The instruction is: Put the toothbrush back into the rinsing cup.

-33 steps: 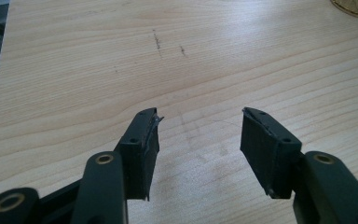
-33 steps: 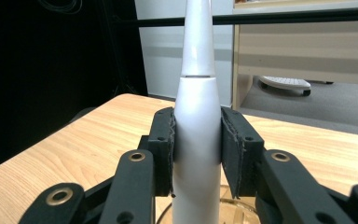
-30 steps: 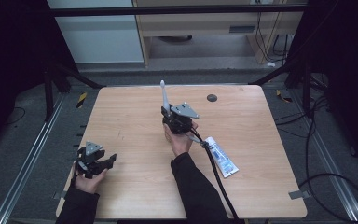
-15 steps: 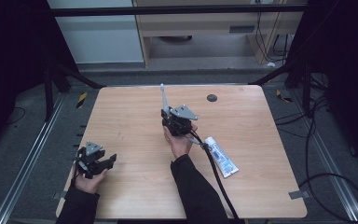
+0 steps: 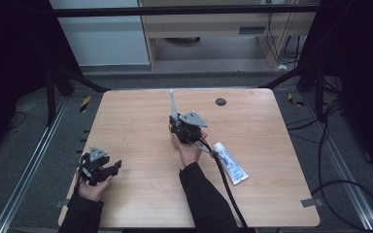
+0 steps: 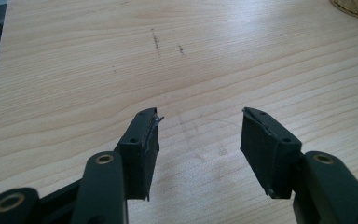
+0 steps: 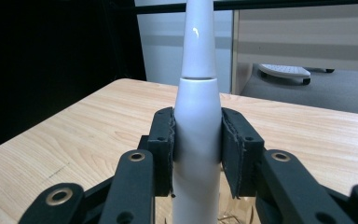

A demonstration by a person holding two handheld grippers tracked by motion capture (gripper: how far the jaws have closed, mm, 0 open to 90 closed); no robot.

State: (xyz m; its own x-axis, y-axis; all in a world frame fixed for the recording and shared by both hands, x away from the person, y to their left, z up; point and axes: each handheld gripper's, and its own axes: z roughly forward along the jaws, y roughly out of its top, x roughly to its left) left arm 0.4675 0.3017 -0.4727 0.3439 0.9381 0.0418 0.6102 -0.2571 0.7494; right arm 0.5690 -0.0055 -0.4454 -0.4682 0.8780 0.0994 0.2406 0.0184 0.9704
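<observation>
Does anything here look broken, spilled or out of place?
Nothing is spilled or broken. The pad lining on the left tongs looks a little frayed at the tips. The right tongs grip a white electric toothbrush upright, and a toothpaste tube lies flat on the table beside that hand.

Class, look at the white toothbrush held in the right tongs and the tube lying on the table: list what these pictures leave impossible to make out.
- Toothbrush head: cut off by the top edge in the right gripper view; too small in the high view.
- Toothbrush base: hidden behind the right tongs.
- Tube lettering: too small in the high view, its near end crossed by the cable.
- Dark round thing on the table: too small to identify.
</observation>
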